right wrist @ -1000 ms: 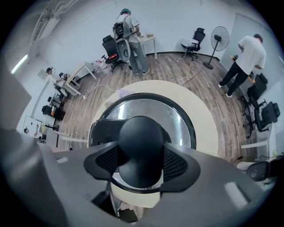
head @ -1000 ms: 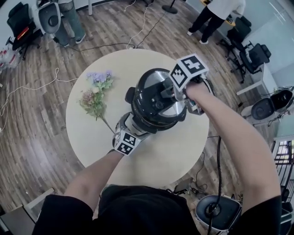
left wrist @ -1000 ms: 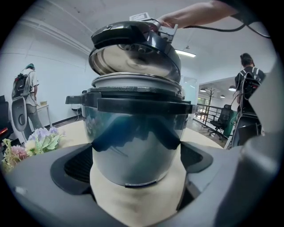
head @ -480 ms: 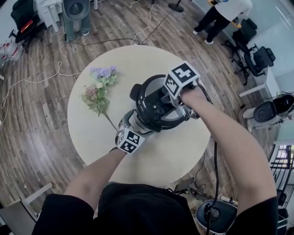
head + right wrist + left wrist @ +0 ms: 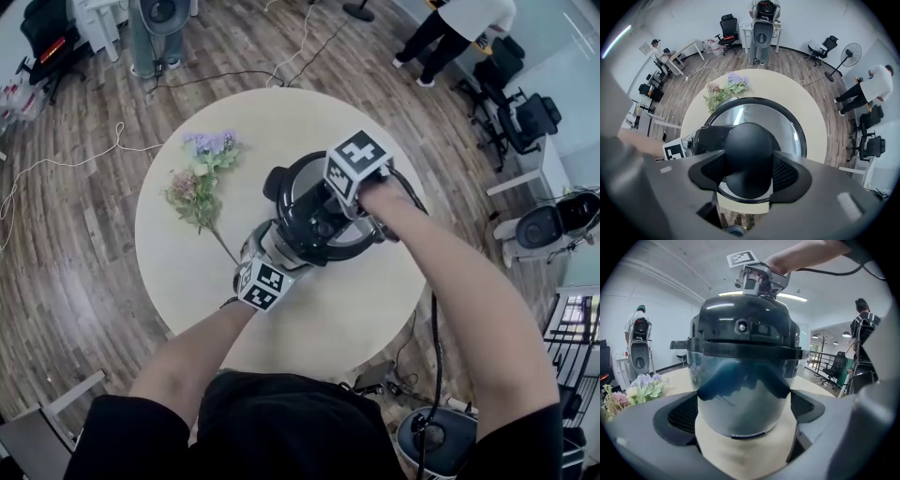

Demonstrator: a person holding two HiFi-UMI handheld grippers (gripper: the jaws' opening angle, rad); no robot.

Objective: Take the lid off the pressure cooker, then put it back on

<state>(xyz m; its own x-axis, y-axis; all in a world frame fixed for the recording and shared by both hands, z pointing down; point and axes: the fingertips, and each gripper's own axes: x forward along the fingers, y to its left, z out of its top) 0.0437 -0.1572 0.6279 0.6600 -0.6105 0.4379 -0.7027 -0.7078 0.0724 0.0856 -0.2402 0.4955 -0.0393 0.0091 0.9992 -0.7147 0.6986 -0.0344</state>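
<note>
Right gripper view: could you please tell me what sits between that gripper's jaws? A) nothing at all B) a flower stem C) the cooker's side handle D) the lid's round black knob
D: the right gripper has its pads pressed on either side of the round black knob atop the lid.

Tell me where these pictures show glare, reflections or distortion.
Left gripper view: the steel pressure cooker mirrors the fingers, and the corners are black from the fisheye lens. Right gripper view: a bright streak of glare crosses the lid. Head view: the floor planks bend toward the edges.
</note>
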